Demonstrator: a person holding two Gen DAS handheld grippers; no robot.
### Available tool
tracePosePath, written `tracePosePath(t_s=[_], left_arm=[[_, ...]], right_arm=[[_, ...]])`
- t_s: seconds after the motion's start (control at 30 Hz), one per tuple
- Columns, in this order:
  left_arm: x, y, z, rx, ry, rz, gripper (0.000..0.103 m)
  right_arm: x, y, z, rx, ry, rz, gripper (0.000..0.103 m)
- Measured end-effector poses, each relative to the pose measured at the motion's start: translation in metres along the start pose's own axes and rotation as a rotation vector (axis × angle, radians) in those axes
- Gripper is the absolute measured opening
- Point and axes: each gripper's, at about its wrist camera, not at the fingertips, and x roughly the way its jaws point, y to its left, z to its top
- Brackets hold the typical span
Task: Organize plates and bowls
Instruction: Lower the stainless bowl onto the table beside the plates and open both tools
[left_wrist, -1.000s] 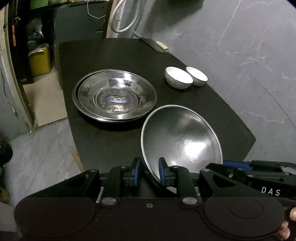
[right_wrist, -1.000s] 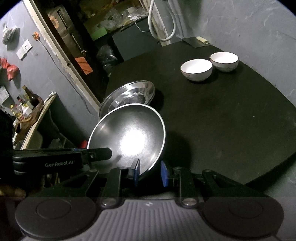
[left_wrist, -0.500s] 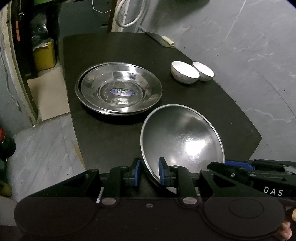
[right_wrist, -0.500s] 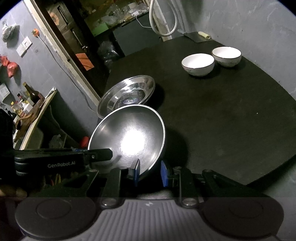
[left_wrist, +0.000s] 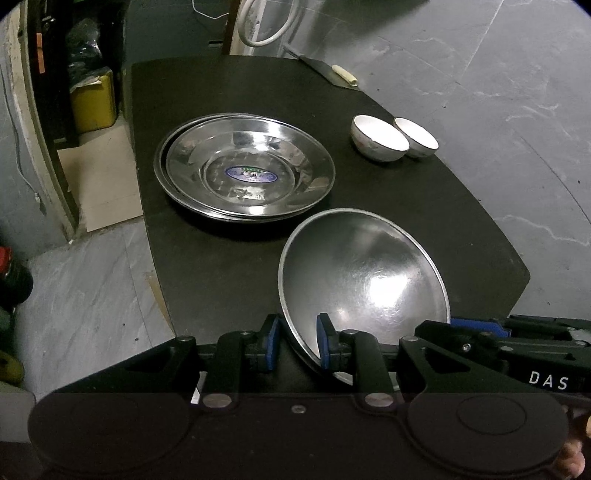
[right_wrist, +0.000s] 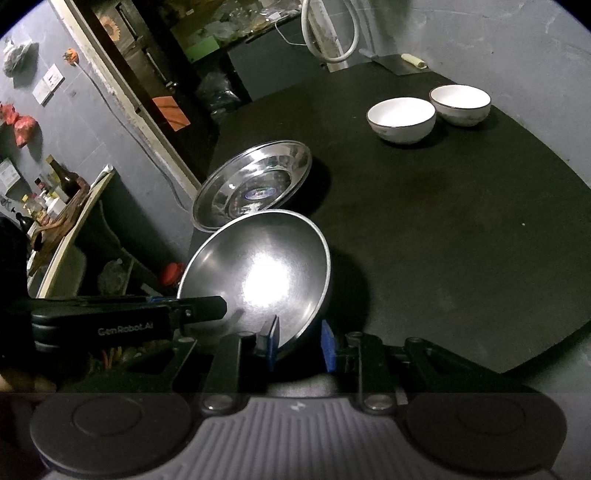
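A large steel bowl (left_wrist: 365, 273) is held tilted above the near end of the black table (left_wrist: 229, 92). My left gripper (left_wrist: 295, 347) is shut on its near rim, and my right gripper (right_wrist: 299, 345) is shut on its opposite rim; the bowl also shows in the right wrist view (right_wrist: 258, 273). Two stacked steel plates (left_wrist: 245, 173) with a blue sticker lie on the table beyond the bowl, also in the right wrist view (right_wrist: 255, 184). Two small white bowls (left_wrist: 380, 138) sit side by side at the far right, also in the right wrist view (right_wrist: 400, 118).
A cleaver with a pale handle (left_wrist: 332, 72) lies at the table's far edge. A yellow container (left_wrist: 92, 99) stands on the floor at left. A shelf with bottles (right_wrist: 55, 199) stands left of the table. A grey wall (left_wrist: 498, 92) borders the table's right side.
Both grippers have pulled back and up slightly with the steel bowl, so the plates and white bowls appear a little farther away. Both grips are unchanged.
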Motion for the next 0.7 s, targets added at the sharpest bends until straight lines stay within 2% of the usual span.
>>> tracePosePath(t_s=[0.07,0.17,0.27,0.37,0.47,0.53,0.6,0.7], left_arm=[[0.000,0.001,0.000,-0.001,-0.001,0.006,0.026],[0.000,0.005,0.000,-0.009,-0.008,0.012,0.031],[-0.004,0.009,0.000,-0.012,-0.020,0.017,0.041],[-0.013,0.013,0.001,-0.016,-0.050,0.017,0.053],[-0.026,0.017,0.004,-0.030,-0.099,0.025,0.077],[-0.032,0.020,0.008,-0.049,-0.135,0.039,0.099],[-0.037,0.025,0.014,-0.084,-0.168,0.064,0.102],[-0.035,0.030,0.025,-0.131,-0.169,0.086,0.102]], right_arm=[[0.000,0.000,0.000,-0.001,0.000,-0.007,0.037],[0.000,-0.003,0.003,0.006,0.001,-0.012,0.038],[-0.004,-0.004,0.007,0.001,-0.014,-0.021,0.040],[-0.010,-0.004,0.012,-0.008,-0.035,-0.037,0.051],[-0.016,-0.008,0.018,-0.011,-0.062,-0.049,0.064],[-0.020,-0.010,0.022,-0.010,-0.082,-0.058,0.074],[-0.022,-0.012,0.027,-0.006,-0.100,-0.063,0.086],[-0.022,-0.017,0.032,0.002,-0.122,-0.064,0.100]])
